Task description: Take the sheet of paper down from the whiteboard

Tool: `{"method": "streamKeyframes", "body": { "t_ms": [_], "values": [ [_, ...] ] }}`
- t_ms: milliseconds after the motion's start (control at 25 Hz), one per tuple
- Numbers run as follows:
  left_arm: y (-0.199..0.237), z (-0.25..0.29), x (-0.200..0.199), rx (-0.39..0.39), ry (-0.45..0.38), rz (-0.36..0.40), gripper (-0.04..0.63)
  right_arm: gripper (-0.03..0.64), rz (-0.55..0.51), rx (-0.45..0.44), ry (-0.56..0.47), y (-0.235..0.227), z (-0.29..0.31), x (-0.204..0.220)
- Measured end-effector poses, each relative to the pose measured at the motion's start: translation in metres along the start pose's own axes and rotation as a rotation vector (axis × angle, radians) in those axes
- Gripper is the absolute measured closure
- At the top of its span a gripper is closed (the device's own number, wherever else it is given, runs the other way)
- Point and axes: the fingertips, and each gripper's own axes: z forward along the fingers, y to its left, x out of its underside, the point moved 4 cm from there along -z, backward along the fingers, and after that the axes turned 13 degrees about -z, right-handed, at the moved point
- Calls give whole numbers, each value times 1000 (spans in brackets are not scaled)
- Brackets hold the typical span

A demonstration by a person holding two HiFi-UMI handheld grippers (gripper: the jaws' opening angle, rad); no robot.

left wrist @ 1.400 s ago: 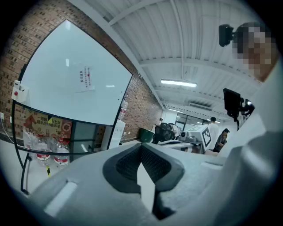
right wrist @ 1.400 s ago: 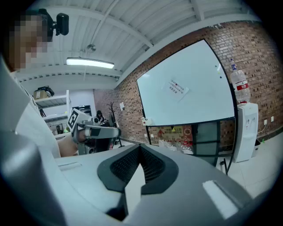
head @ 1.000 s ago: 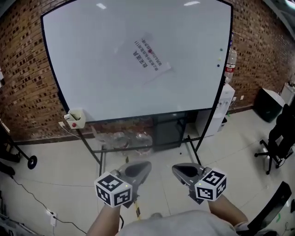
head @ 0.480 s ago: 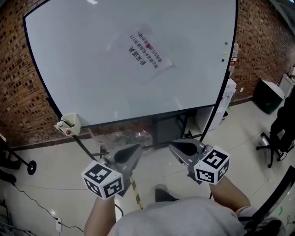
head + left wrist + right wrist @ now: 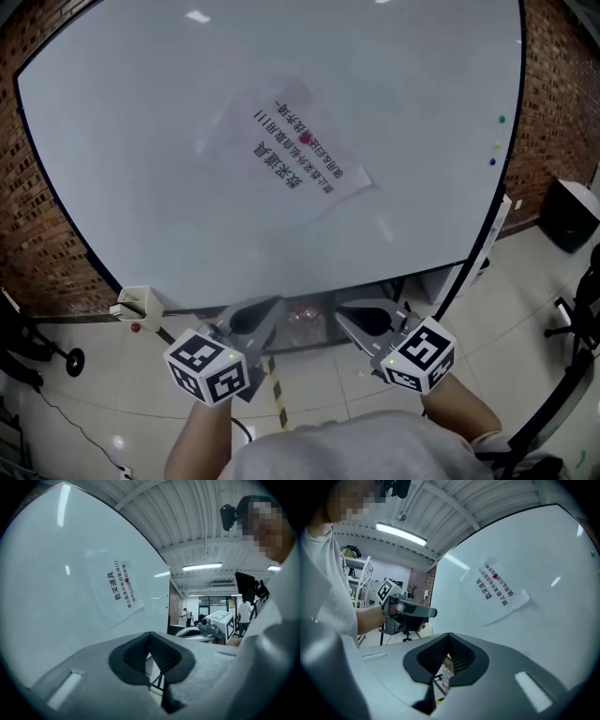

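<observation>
Head view is showing the sheet of paper [image 5: 302,153] sitting tilted at the middle of the whiteboard [image 5: 131,197]. The left gripper [image 5: 255,317] and right gripper [image 5: 360,319] are hovering near the whiteboard's lower edge, jaws closed and empty. The reach seems to be in hand; next they likely need to rise and open at the paper's edge.

Below the whiteboard's [image 5: 141,141] lower edge we see our pale grey top [image 5: 356,455], its sleeves stopping short of the forearms. A black camera [image 5: 228,515] sits on our head. Our left gripper [image 5: 267,306] and right gripper [image 5: 345,310] each have a smooth light grey shell that narrows to two jaws, lined inside with black ribbed pads [image 5: 164,653] in a dark V-shaped recess. Each shell has a pale oblong inset on its flank. At the ends farthest from the whiteboard sit the left marker cube [image 5: 206,366] and the right marker cube [image 5: 419,353], white with black square markers.
</observation>
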Motion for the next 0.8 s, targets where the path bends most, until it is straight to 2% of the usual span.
{"method": "streamKeyframes", "body": {
  "t_ms": [200, 440, 640, 800],
  "values": [
    [22, 24, -26, -38, -53, 25, 594, 618, -38, -25, -26, -40, 21, 2],
    [49, 37, -35, -44, -59, 9, 594, 618, -102, -9, -39, -63, 44, -2],
    [64, 47, -57, -28, -69, 38, 594, 616, -174, 54, -74, -89, 57, -28],
    [79, 48, -84, -36, -102, 65, 594, 565, -277, 130, -145, -119, 67, -69]
  ]
}}
